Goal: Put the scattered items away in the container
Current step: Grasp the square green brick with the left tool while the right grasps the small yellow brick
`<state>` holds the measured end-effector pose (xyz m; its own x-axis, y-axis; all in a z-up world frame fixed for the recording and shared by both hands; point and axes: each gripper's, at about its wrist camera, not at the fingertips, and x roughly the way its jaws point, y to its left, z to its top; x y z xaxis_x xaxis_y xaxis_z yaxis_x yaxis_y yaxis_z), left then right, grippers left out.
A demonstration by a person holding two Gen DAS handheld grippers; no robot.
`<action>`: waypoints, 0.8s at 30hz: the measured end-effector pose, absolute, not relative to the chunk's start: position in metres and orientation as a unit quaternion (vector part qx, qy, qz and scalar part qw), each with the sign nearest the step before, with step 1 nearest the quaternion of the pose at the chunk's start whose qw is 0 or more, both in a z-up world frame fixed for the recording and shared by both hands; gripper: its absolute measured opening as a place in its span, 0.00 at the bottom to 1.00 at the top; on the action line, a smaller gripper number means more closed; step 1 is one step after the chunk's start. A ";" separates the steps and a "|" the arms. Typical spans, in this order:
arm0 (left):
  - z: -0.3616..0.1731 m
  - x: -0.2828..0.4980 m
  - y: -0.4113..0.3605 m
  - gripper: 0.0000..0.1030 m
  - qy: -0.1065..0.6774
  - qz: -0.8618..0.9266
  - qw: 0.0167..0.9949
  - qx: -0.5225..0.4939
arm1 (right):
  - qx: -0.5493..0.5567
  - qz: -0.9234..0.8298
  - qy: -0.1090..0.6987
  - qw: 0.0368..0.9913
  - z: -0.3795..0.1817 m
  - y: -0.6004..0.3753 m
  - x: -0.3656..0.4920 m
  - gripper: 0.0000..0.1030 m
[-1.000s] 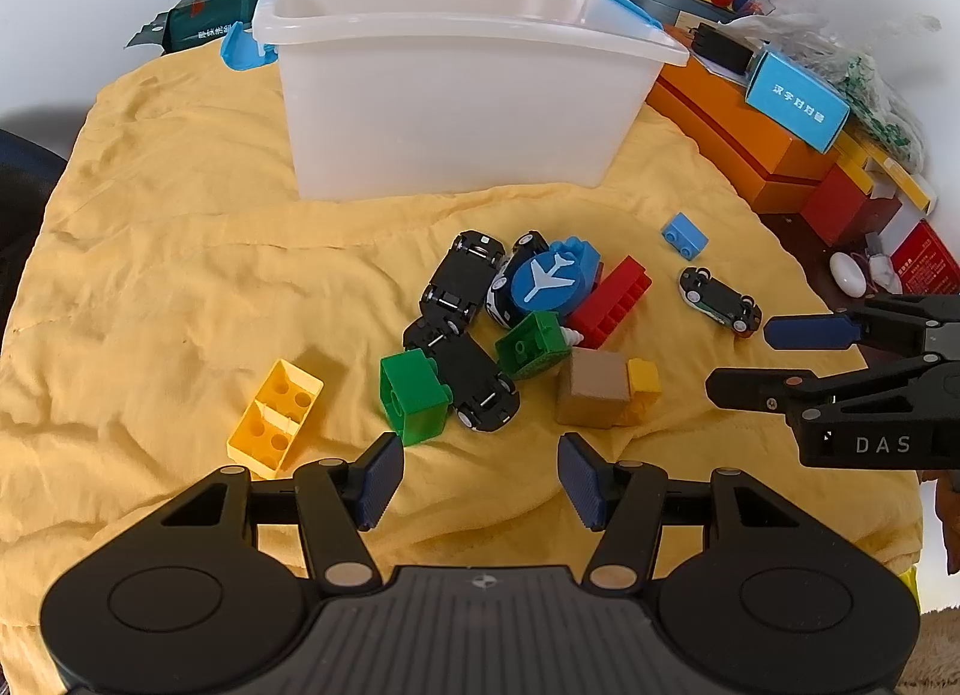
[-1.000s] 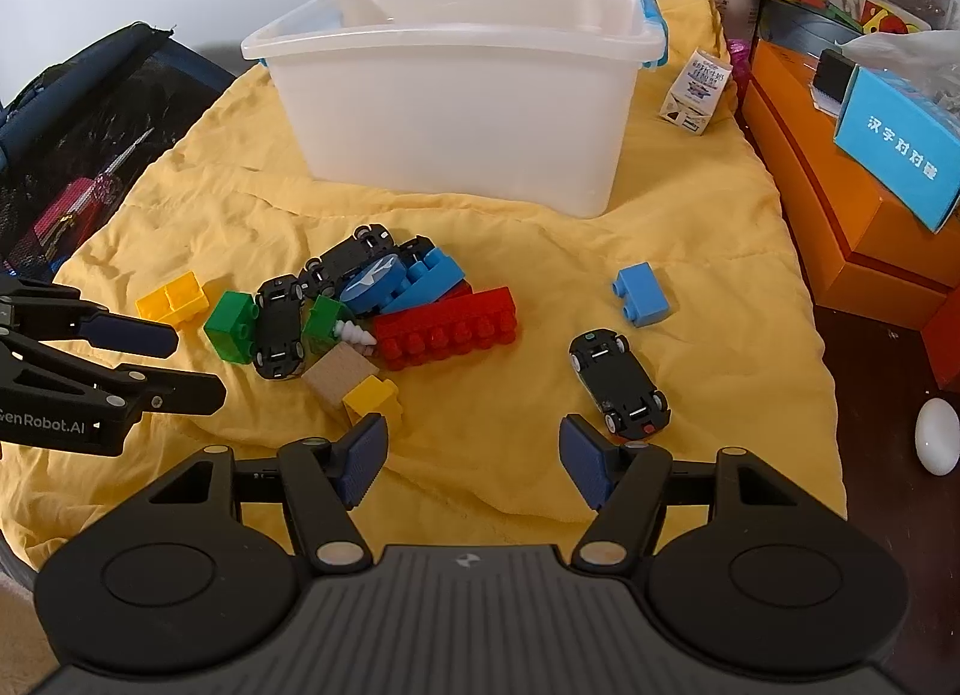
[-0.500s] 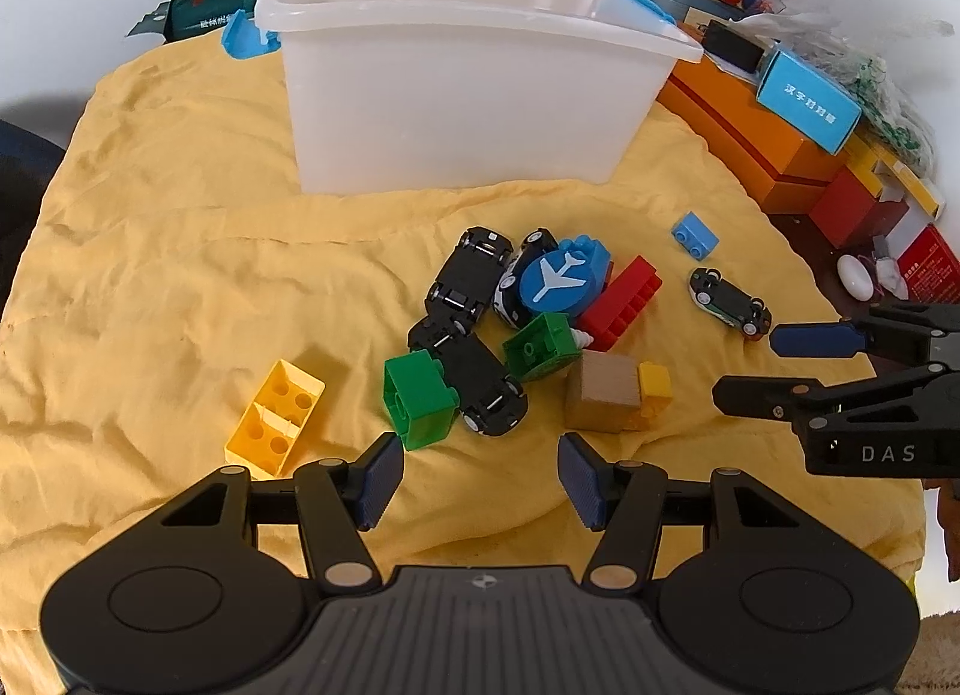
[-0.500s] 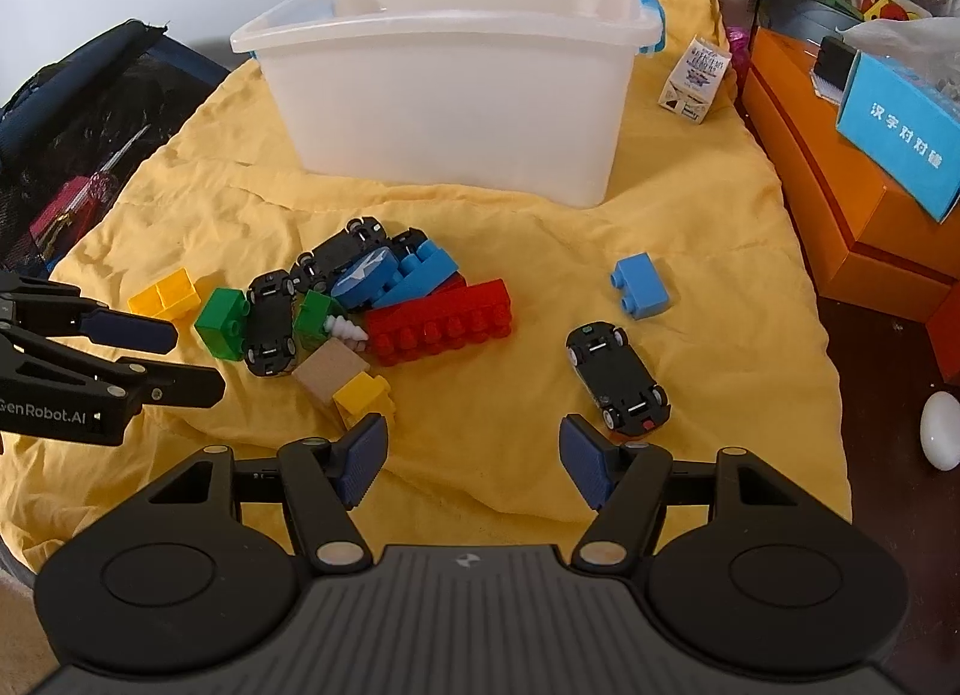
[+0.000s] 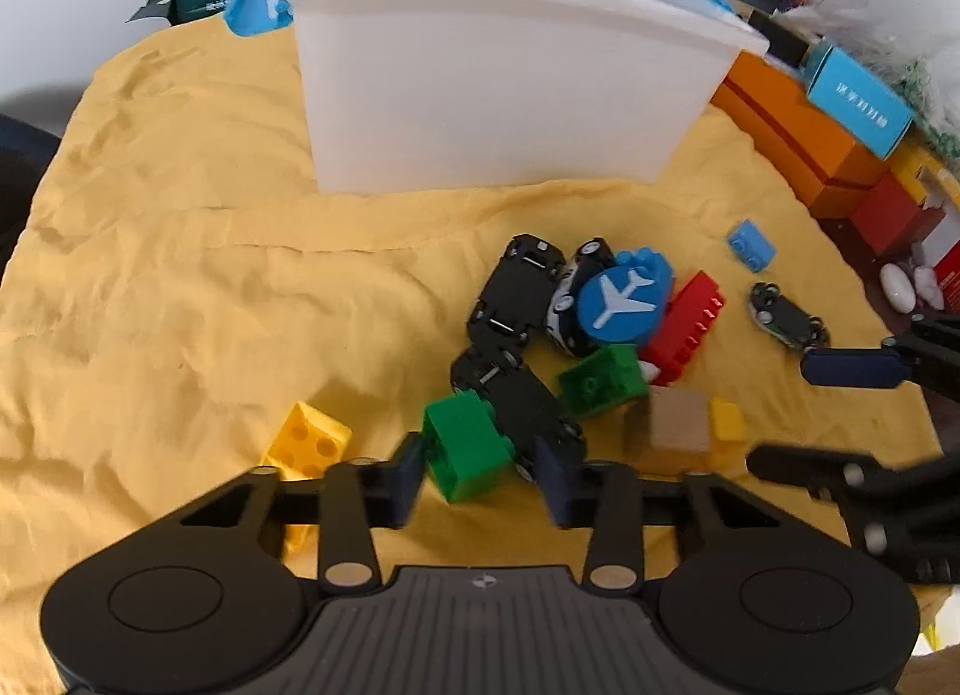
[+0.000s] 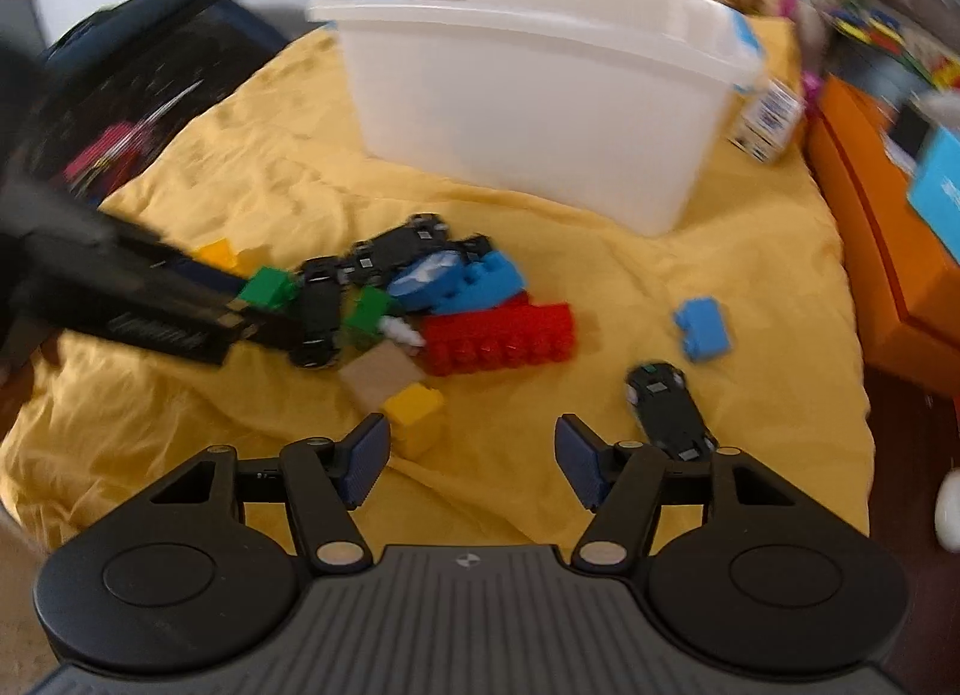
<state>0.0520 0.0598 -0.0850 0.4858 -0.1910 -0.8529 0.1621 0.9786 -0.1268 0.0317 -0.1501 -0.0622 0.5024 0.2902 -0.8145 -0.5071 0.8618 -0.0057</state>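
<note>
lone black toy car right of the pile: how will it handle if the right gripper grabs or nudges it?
The black toy car sits on its wheels on the yellow cloth, so a nudge along its length would probably roll it. It looks like stiff plastic, likely light. Its smooth, narrow body might slip; gripping across its sides seems safest.

Toy pile [image 5: 576,359] on yellow cloth before upright white container [image 5: 492,83].

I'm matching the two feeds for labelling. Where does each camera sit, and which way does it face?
Left wrist: on the left gripper, looking down-forward; its jaws are closing around the green block; the right gripper's fingers show.
Right wrist: on the right gripper, above bare yellow cloth; the left gripper shows.
Shared: white bin, toy pile.
</note>
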 end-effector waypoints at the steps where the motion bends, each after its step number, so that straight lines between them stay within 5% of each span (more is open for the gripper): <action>1: -0.086 0.053 0.061 0.34 0.493 -0.103 0.864 -0.012 | -0.133 0.240 0.438 0.856 -0.063 -0.146 0.030 0.62; 10: -0.065 0.020 0.059 0.30 0.514 -0.146 0.845 0.006 | -0.177 0.258 0.418 0.853 -0.062 -0.128 0.027 0.60; 16: -0.074 0.012 0.066 0.30 0.517 -0.193 0.829 -0.095 | -0.192 0.288 0.411 0.843 -0.066 -0.114 0.029 0.45; 24: -0.092 0.009 0.075 0.34 0.522 -0.163 0.833 -0.079 | -0.256 0.314 0.383 0.830 -0.077 -0.099 0.035 0.33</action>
<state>0.0093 0.0749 -0.0923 0.4014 -0.3541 -0.8447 0.1885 0.9344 -0.3021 0.0355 -0.0988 -0.0774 0.5098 0.3260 -0.7961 -0.7176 0.6716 -0.1845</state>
